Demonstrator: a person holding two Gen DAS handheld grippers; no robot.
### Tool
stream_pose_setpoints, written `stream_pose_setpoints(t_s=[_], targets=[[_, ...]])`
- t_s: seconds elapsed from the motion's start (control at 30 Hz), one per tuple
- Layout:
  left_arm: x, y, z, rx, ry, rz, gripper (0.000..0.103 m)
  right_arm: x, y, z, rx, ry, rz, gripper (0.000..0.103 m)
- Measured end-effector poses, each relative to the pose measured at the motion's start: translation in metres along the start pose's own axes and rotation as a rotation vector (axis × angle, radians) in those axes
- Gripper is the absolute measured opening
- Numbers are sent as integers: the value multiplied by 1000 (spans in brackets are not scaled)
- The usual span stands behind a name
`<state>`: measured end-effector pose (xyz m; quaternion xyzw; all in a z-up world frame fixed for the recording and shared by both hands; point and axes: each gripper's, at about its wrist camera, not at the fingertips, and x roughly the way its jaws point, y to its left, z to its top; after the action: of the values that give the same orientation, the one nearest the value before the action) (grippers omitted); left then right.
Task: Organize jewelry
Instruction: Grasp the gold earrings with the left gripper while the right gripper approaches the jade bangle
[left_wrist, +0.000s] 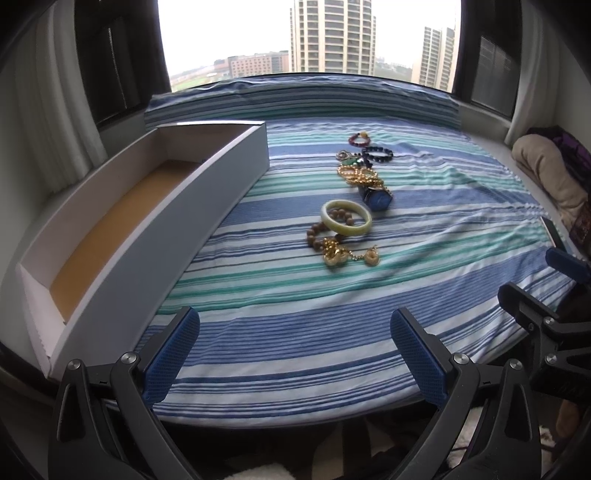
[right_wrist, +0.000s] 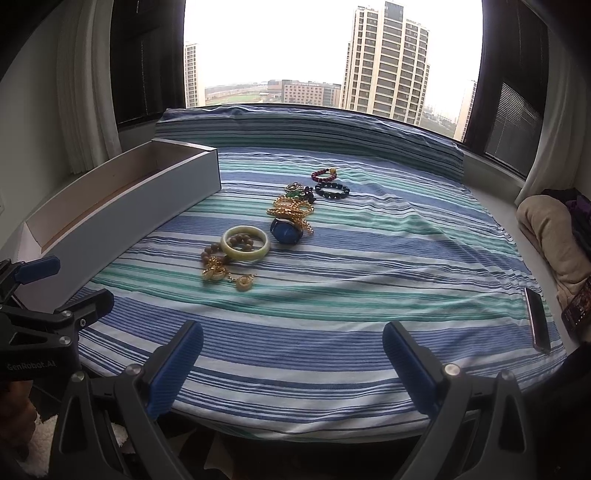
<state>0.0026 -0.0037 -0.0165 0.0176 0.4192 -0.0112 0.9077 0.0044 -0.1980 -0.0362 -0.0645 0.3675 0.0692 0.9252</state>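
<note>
1. At the far left, a long white box (left_wrist: 155, 236) lies on the striped bed cover (left_wrist: 295, 332); it is open on top, its brown bottom is bare, and it runs away toward the window.
2. The left tongs (left_wrist: 293, 356) hang over the near edge of the bed; their blue pads (left_wrist: 170, 354) are spread wide with nothing between them.
3. In the middle of the bed the jewelry lies in a row, well apart from both tongs; nearest is a gold chain (left_wrist: 349, 256), touching a brown bead bracelet (left_wrist: 325, 229); a pale green bangle (left_wrist: 346, 216) rests on these beads.
4. Behind comes a blue watch (left_wrist: 376, 197), then a heap of gold chains (left_wrist: 360, 175), a dark bead bracelet (left_wrist: 378, 153) and a red bead bracelet (left_wrist: 358, 138) farthest.
5. The right tongs (right_wrist: 293, 363) are also spread and hold nothing.
6. At the right edge lies a phone (right_wrist: 537, 319); beside it, a beige blanket (right_wrist: 546, 236).
</note>
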Motion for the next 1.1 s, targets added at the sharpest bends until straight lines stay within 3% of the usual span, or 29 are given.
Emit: stream_pose_setpoints(t_s=[0.2,0.4,0.63,0.8,0.9,1.0,1.1], targets=[[8,6,3,-26,25,-29,103,2,-4,-1,17,9,9,99],[33,9,15,-29,95,-136,103,5,-6,-1,15,19,18,99],[97,-15,45,7,174,-271,102,11,-12,-4,31,34,31,99],[158,-26,57,-13,217,-235,101,14,-21,-7,52,46,32,99],[175,-21,59,-70,252,-246,93,18,-27,-9,65,57,33,99],[182,-23,57,-71,278,-230,77,25,-35,-9,86,72,39,99],[183,-30,55,-19,267,-180,53,31,-39,-10,96,82,46,99]])
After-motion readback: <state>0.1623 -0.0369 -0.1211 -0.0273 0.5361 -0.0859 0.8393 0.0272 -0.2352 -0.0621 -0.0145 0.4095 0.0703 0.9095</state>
